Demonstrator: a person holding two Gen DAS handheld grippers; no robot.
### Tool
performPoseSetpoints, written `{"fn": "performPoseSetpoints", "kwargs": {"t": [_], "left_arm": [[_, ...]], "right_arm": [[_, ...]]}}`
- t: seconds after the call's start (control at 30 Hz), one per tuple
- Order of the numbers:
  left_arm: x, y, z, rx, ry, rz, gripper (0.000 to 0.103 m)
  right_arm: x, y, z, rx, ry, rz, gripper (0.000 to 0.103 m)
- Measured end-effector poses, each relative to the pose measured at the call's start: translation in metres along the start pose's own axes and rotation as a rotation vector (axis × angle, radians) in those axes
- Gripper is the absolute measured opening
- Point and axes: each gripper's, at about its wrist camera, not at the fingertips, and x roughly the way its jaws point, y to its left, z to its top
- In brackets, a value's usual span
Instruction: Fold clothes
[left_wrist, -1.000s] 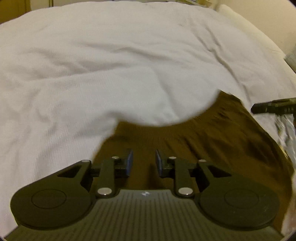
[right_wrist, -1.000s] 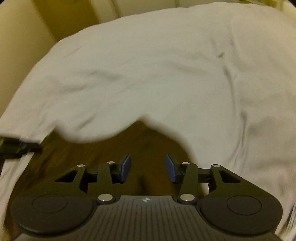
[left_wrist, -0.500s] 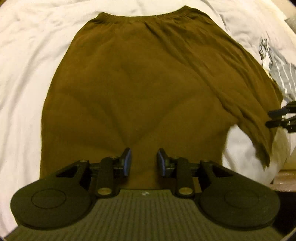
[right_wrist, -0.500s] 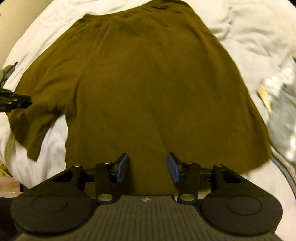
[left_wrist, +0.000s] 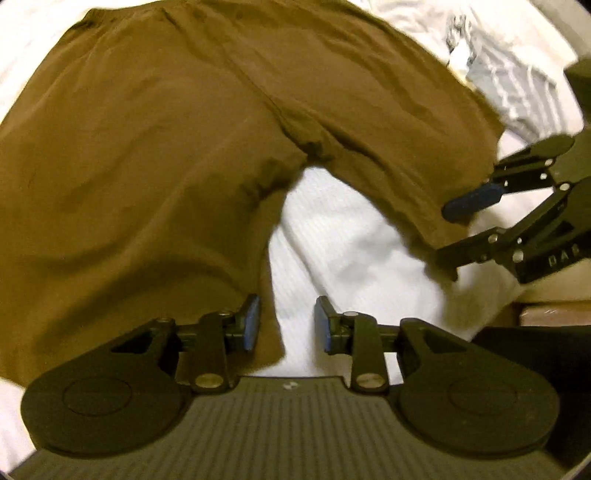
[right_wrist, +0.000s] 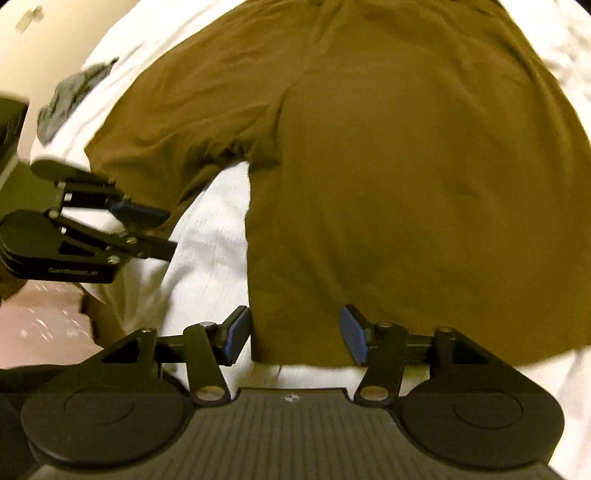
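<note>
Brown shorts (left_wrist: 155, 155) spread flat on white bed (left_wrist: 343, 236), waistband toward far edge, legs pointing to near edge. Left gripper (left_wrist: 284, 323) parted at inner leg hem, grasping nothing. Right gripper (right_wrist: 291, 334) parted over other leg's hem, empty.

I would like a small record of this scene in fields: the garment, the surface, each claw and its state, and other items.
garment: brown shorts, spread flat, both legs pointing toward the cameras
surface: white bedsheet, showing between the two legs
left claw: open, at the hem of one leg, holding nothing
right claw: open, at the hem of the other leg, holding nothing
other items: striped cloth beyond the shorts; grey cloth on the sheet
fold: not yet begun
</note>
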Motion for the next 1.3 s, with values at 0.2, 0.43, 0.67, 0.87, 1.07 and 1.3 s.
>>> {"fn": "performPoseSetpoints", "kwargs": {"t": [0.2,0.43,0.67,0.87,1.07,1.3], "left_arm": [[-0.053,0.005,-0.007,-0.063,-0.088,0.072,0.027],[-0.114,0.013,-0.007,-0.213,-0.154,0.241,0.05],[-0.141,0.028,0.002,-0.176,-0.207,0.25,0.075],[-0.145,0.06,0.007,-0.019,-0.221,0.17,0.077],[-0.172,0.101,-0.012,0.153,-0.249,0.127,0.086],[-0.193,0.131,-0.042,0.236,-0.248,0.115,0.096]], "right_arm": [[-0.042,-0.012,0.01,0.046,-0.081,-0.082,0.061],[-0.085,-0.006,0.028,0.039,-0.145,-0.178,0.083],[-0.112,0.028,0.04,0.101,-0.216,-0.249,0.088],[-0.118,0.064,0.041,0.269,-0.282,-0.38,0.088],[-0.111,0.135,0.032,0.497,-0.35,-0.428,0.088],[-0.107,0.189,0.023,0.573,-0.341,-0.449,0.088]]}}
